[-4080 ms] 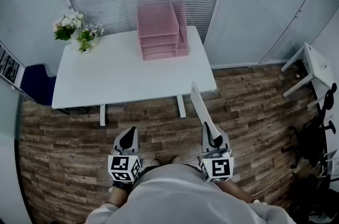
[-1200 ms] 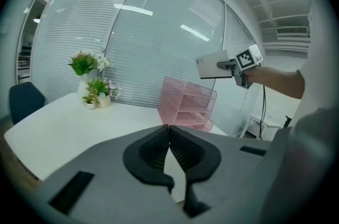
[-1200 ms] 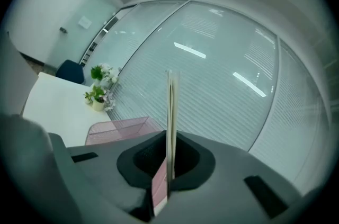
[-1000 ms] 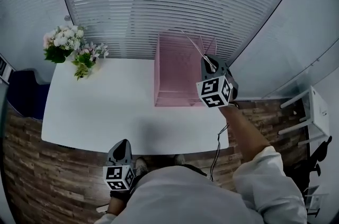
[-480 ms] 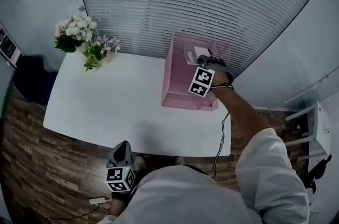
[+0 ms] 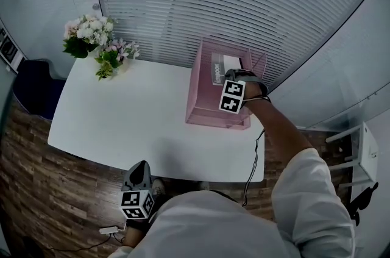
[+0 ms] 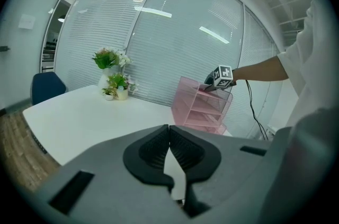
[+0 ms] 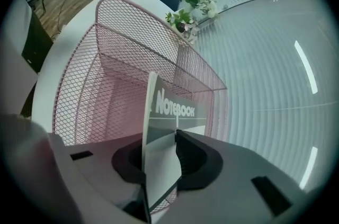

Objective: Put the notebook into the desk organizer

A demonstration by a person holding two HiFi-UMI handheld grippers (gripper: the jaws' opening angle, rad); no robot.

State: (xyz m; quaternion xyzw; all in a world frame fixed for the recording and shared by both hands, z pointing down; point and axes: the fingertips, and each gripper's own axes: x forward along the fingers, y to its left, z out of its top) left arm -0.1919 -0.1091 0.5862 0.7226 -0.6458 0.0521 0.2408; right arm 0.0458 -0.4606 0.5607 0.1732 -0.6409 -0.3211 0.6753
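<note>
The pink mesh desk organizer [image 6: 206, 111] stands at the white table's [image 6: 122, 116] back right. The grey and white notebook [image 6: 226, 68] lies tilted in its top section, cover up. My right gripper [image 6: 236, 75] reaches in over the organizer's top from the right. In the right gripper view the notebook [image 8: 170, 107] stands edge-on between the jaws of the right gripper [image 8: 159, 144], inside the mesh walls [image 8: 106, 59]. The jaws are opening, and a gap shows beside the notebook. My left gripper [image 6: 141, 169] hangs low in front of the table, shut and empty [image 7: 169, 139].
A vase of flowers [image 6: 92, 44] stands at the table's back left corner. A blue chair [image 6: 29, 95] sits left of the table. White blinds run behind it. A white stool [image 6: 359, 142] stands on the wooden floor to the right.
My right gripper has brought the notebook from upright above the organizer down into its top section, where it now lies flatter. The left gripper has stayed low.
</note>
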